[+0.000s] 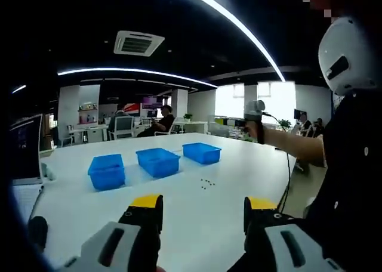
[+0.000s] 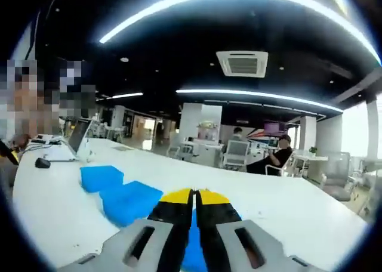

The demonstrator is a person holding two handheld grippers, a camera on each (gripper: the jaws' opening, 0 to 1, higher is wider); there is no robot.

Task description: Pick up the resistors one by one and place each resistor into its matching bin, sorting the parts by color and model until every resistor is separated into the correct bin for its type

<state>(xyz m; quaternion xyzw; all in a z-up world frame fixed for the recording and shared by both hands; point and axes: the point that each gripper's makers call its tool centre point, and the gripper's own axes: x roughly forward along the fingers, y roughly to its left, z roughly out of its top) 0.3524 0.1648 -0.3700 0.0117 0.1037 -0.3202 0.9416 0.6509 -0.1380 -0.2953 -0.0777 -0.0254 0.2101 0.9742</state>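
Resistors (image 1: pixel 206 183) lie as tiny dark specks at centre frame on the white tabletop (image 1: pixel 197 218), just below three blue bins (image 1: pixel 158 162). They look light, thin-legged, easily bent; pinching the body seems safest. Left gripper (image 1: pixel 203 209) jaws apart, right gripper (image 2: pixel 195 200) jaws together, both empty.

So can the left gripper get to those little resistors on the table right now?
Probably yes: the left gripper is open, and only bare white table lies between it and the resistors.
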